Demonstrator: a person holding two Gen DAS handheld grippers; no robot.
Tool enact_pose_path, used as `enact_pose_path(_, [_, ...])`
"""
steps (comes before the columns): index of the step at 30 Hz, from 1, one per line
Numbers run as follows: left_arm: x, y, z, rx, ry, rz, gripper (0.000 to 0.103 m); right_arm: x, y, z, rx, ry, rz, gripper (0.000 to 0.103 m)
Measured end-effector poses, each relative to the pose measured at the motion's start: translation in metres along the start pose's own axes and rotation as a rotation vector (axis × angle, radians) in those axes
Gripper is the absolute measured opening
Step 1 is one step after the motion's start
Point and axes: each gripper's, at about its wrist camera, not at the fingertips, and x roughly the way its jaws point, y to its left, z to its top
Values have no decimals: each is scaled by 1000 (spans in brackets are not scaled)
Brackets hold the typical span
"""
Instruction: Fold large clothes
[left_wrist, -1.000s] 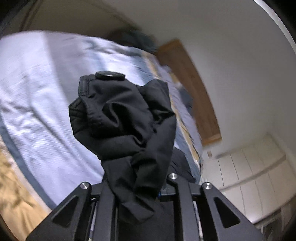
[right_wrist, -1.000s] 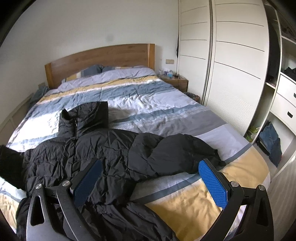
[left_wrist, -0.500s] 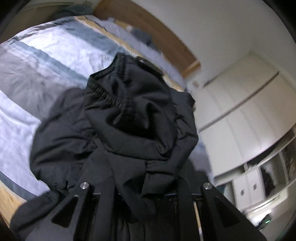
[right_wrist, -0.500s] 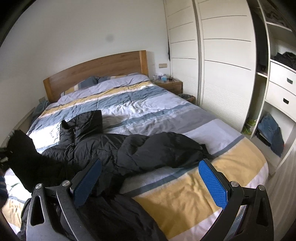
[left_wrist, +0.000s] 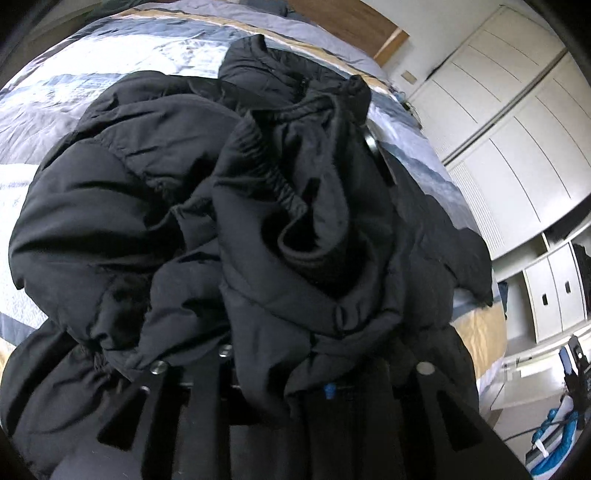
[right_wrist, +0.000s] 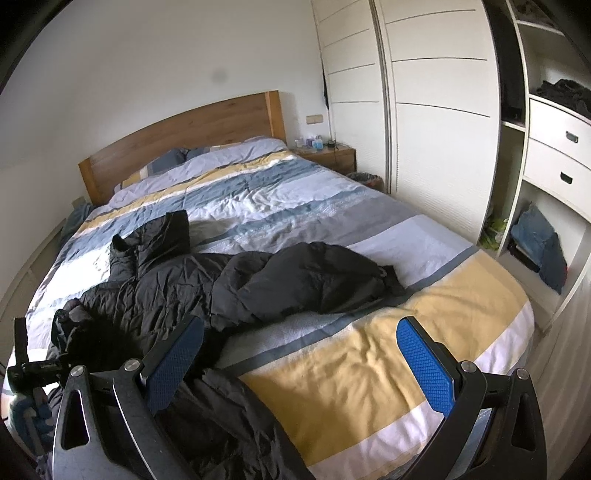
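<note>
The puffy black quilted jacket (right_wrist: 207, 291) sprawls across the striped bed (right_wrist: 369, 347); the left gripper (left_wrist: 280, 384) is clamped on its bunched sleeve at 6 o'clock, the right gripper (right_wrist: 299, 354) gapes empty. The slippery bundle may slide out, ruining the fold

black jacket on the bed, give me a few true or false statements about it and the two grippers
1. The black jacket lies on a striped duvet. True.
2. The right gripper is shut on the jacket. False: its jaws stand wide open, holding nothing.
3. The left gripper has jacket fabric bunched between its jaws. True.
4. The jacket hangs in the wardrobe. False: it is on the bed.
5. One sleeve stretches toward the wardrobe side of the bed. True.
</note>
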Motion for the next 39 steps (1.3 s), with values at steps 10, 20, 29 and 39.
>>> enact_pose_path(10, [-35, -4, -21, 88, 58, -95, 41, 6, 22, -9, -8, 26, 58, 103])
enact_pose_path(20, [-72, 5, -28, 118, -8, -107, 40, 33, 10, -10, 36, 53, 39, 103])
enact_pose_path(29, [-69, 4, -6, 75, -27, -87, 41, 115, -52, -28, 215, 186, 46, 103])
enact_pose_path(39, [-35, -2, 38, 41, -25, -10, 41, 212, -112, -32, 502, 231, 187, 103])
